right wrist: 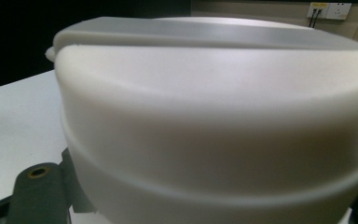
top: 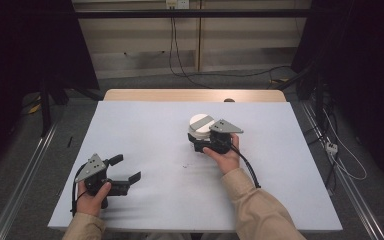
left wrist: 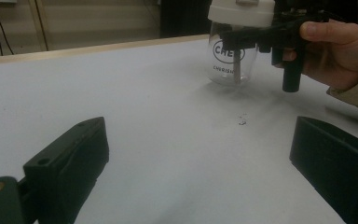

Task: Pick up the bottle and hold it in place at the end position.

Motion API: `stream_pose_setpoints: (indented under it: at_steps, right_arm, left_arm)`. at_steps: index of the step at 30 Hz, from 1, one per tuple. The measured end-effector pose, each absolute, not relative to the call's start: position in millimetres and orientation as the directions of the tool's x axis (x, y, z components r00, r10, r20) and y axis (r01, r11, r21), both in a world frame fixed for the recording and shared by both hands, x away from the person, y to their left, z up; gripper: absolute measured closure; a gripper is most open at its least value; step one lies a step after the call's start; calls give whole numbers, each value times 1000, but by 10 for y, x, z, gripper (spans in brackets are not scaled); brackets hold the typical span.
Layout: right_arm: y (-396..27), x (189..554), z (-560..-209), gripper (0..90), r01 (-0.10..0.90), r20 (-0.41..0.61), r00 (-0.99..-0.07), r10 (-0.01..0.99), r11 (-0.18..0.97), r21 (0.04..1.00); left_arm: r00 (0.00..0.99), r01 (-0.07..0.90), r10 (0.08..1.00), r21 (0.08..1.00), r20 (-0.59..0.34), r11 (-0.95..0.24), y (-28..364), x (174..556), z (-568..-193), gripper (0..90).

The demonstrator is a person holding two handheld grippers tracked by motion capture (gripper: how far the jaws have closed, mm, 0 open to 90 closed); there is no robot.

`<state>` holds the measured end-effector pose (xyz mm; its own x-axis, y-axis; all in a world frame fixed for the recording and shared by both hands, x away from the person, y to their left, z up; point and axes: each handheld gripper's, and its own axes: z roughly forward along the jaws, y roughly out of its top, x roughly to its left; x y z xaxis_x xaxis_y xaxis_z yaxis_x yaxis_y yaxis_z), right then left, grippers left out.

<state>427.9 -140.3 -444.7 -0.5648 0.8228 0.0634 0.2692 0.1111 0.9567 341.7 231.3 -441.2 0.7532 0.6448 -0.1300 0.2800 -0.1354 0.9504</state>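
A clear glass jar point(left wrist: 227, 65) with a white lid point(top: 201, 123) stands upright right of the table's middle; black lettering shows on its glass. My right gripper point(top: 198, 138) is shut on the jar just under the lid, one jaw across the glass on each side. In the right gripper view the lid point(right wrist: 214, 107) looms very close, with one black finger point(right wrist: 37, 186) at the lower left. My left gripper point(top: 125, 168) rests near the front left of the table, held by a hand, open with nothing between its fingers point(left wrist: 70, 158).
A white sheet point(top: 150, 125) covers the wooden table point(top: 170, 95). A few dark specks point(left wrist: 241, 121) lie on the sheet in front of the jar. Cables point(top: 340, 160) and a plug block lie on the floor to the right, and metal rails run along both sides.
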Motion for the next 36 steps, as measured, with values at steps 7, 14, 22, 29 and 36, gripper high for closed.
stream_pose_setpoints:
  at_steps: [7,14,22,29,36]
  right_arm:
    - [-1367,4308,-4478,181,277,61,-569,820,122,953]
    - [-1354,4321,-4518,180,292,63,-574,817,132,947]
    - [-1335,4333,-4536,180,288,60,-577,814,134,948]
    - [-1313,4354,-4551,181,290,54,-576,816,142,946]
    - [-1314,4360,-4543,180,286,47,-576,816,146,947]
  left_arm:
    - [753,282,645,949,-131,-137,2317,3422,-4420,41]
    - [751,288,646,948,-137,-134,2313,3428,-4431,41]
    - [753,289,644,947,-136,-138,2309,3434,-4437,41]
    - [752,290,645,947,-137,-138,2313,3437,-4440,41]
    - [752,291,645,946,-134,-142,2309,3434,-4443,41]
